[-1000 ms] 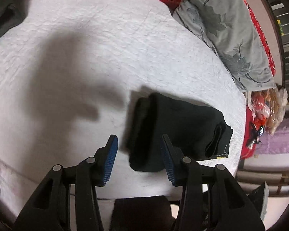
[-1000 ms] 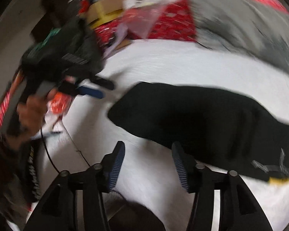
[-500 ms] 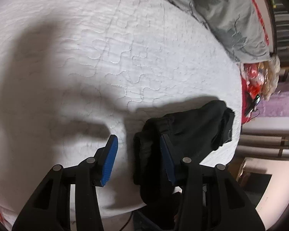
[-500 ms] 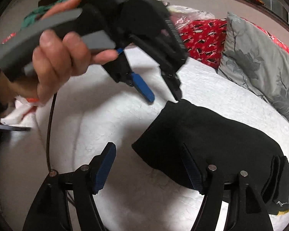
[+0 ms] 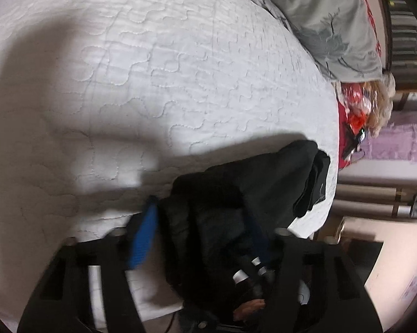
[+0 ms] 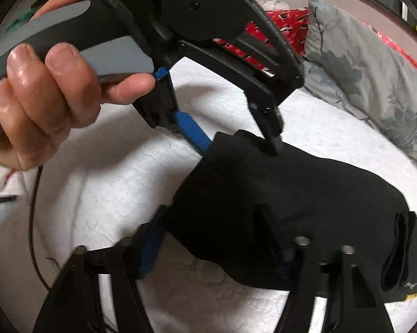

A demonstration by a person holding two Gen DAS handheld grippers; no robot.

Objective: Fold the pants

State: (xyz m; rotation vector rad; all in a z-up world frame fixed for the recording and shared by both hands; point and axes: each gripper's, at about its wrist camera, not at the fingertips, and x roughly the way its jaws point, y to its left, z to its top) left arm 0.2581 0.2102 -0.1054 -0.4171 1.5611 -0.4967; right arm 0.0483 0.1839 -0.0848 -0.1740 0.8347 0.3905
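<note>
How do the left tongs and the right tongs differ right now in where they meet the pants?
The left tongs straddle the far corner of the folded black pants, toward the grey floral pillow; the right tongs straddle the near corner. The left tongs show a hand on their handle; the right tongs' hand is out of view. Both have blue pads, both are closing with cloth between the fingers, over the white quilt.

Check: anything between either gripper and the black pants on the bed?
Nothing visible. Both grippers are closing with the folded black pants already between their fingers: left gripper at the far corner of one end, right gripper at the near corner. Only white quilt lies around.
</note>
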